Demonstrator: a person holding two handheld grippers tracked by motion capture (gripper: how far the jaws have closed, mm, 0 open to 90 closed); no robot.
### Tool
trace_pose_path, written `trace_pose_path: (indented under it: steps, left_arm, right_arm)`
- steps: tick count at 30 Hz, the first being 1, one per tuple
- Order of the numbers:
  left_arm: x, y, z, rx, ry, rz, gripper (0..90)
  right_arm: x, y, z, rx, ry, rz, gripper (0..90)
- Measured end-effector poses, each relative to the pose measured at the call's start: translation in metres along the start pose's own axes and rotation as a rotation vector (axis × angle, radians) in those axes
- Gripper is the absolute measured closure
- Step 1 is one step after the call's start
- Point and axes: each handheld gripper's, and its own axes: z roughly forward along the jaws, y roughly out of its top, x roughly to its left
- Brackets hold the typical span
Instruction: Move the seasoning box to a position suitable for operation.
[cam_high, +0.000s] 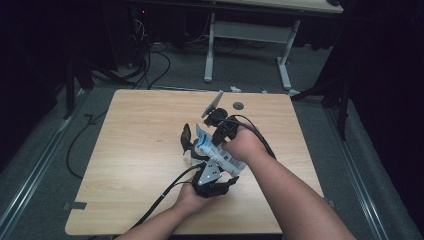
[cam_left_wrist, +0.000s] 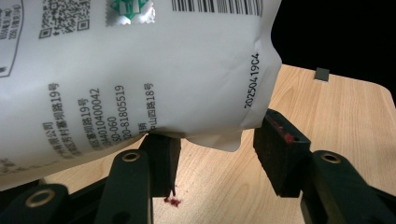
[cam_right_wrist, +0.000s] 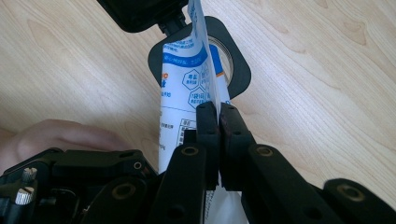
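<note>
A white pouch (cam_high: 222, 155) with blue print and a barcode hangs over the middle of the wooden table (cam_high: 140, 150), held from both ends. My right gripper (cam_high: 206, 140) is shut on its thin sealed edge; in the right gripper view the jaws (cam_right_wrist: 218, 112) pinch the pouch (cam_right_wrist: 182, 88) flat. My left gripper (cam_high: 214, 162) holds the other end. In the left gripper view its jaws (cam_left_wrist: 217, 140) stand apart, with the bulging pouch (cam_left_wrist: 140, 70) wedged between the tips and touching both pads. A black square holder (cam_right_wrist: 239, 70) with a round opening lies on the table under the pouch.
A small dark red stain (cam_left_wrist: 173, 201) marks the table by my left jaw. A grey disc (cam_high: 238, 105) lies near the far edge and a tape patch (cam_left_wrist: 322, 73) near a corner. Behind the table are a desk's white legs (cam_high: 210, 50) and floor cables.
</note>
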Motion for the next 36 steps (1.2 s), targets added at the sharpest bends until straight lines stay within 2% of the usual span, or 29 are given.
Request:
trace_pose_path:
  steps: [1,12,15,20,21,22,36]
  left_arm:
    - [0.0003,0.0001,-0.0002,0.0,0.002,0.0,52.1]
    - [0.0013,0.0018,-0.0004,-0.005,0.006,0.0,52.1]
    - [0.0011,0.0019,-0.0005,-0.005,0.007,0.001,52.1]
    - [0.0013,0.0026,-0.0008,-0.006,0.009,0.0,52.1]
    - [0.0012,0.0027,-0.0009,-0.006,0.01,0.0,52.2]
    - [0.0009,0.0028,-0.001,-0.006,0.009,0.001,52.1]
    - [0.0008,0.0031,-0.0006,-0.007,0.01,-0.002,52.2]
  right_arm:
    - [-0.0006,0.0003,0.0002,-0.004,0.0,-0.011,88.5]
    - [-0.0003,0.0002,-0.0022,-0.017,0.001,0.002,88.6]
    - [-0.0013,0.0006,-0.002,-0.022,0.003,-0.017,88.5]
    - [-0.0005,0.0011,-0.0028,-0.021,0.002,-0.011,88.5]
    - [0.0011,0.0007,-0.0032,-0.016,0.003,0.014,88.5]
    - [-0.0004,0.0011,-0.003,-0.02,0.003,-0.014,88.5]
    - [-0.0007,0.001,-0.0022,-0.022,0.005,-0.013,88.6]
